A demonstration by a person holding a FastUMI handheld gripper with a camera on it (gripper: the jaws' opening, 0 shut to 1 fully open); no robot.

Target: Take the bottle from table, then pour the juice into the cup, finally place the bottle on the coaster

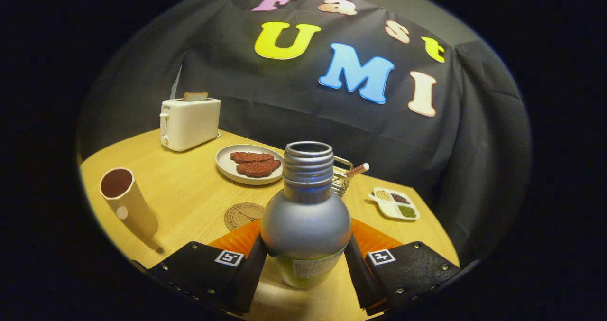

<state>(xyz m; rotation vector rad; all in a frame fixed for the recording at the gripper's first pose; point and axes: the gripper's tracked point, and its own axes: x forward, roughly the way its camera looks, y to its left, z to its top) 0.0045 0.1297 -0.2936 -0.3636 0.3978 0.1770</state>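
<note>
Gripper (306,259): fingers closed onto the bottle (306,216), one pressing each side of the rounded body below the shoulder. Grip sits low on the widest part, which I judge is meant to keep the bottle from slipping when it is tipped. Bottle is upright between the fingers; threaded neck is uncapped and open, so the contents can be poured without another step. Whether the base is resting on the table (185,188) or just lifted off it, I cannot tell.

Cup (127,200): ahead of the fingers and well off to the left, standing on the table, mouth open upward. Inside looks dark; no fill level can be read. It stands apart from the other items, leaving room for the bottle to swing over it.

Coaster (243,215): round, flat on the table, just beyond the left finger and partly hidden behind the bottle. Nothing on it, ready as the drop-off spot; close to the grasp point, so the last move should be short.

Beyond the bottle: plate (226,167) with two brown slices, toaster (189,122) with bread in its slot farther left, small wire basket (342,176) right behind the neck, sectioned dish (396,203) to the right. None lie on the line from bottle to cup.

Judgement: take step is at or near done; pour is next, needing a leftward carry and a tilt over the cup mouth. Risk: open neck spills if tilted early.
</note>
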